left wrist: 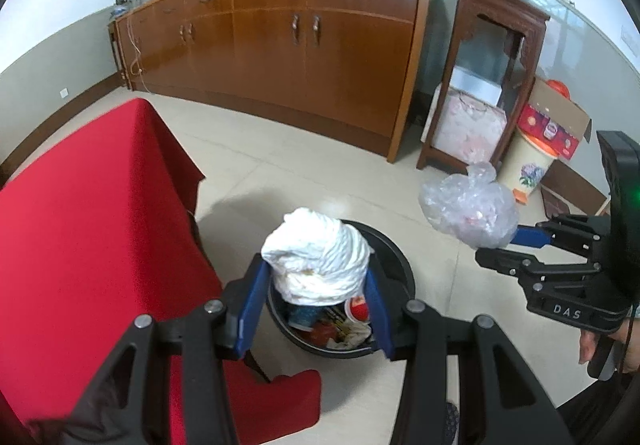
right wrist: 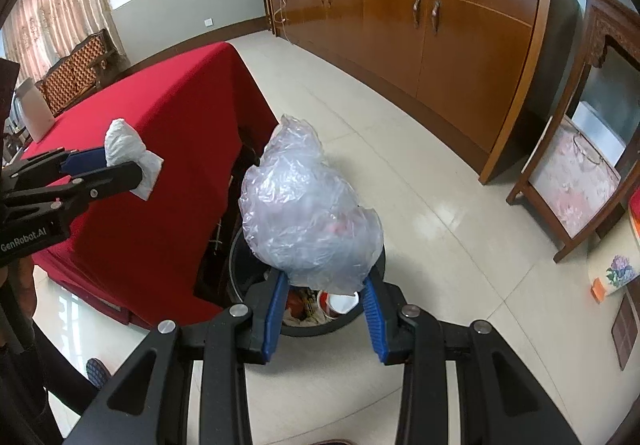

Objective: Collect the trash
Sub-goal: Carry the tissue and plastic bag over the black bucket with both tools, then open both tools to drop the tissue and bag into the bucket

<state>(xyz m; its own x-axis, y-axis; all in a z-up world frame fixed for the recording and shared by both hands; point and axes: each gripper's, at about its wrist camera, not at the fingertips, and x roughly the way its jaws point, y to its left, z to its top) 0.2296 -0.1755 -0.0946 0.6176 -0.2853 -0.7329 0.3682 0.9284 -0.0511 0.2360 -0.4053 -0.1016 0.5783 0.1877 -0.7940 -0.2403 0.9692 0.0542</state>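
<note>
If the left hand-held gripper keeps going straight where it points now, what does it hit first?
Most likely the open black trash bin on the floor. The left hand-held gripper, holding the white crumpled paper, aims into its mouth, though depth is hard to judge.

Left gripper (left wrist: 316, 285): black linkage, blue pads, silver screws; right gripper (right wrist: 326, 297) alike.

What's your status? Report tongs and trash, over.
Left tongs shut on white paper wad. Right tongs shut on clear plastic bag. Black bin below both, part full. Nothing in the way.
</note>
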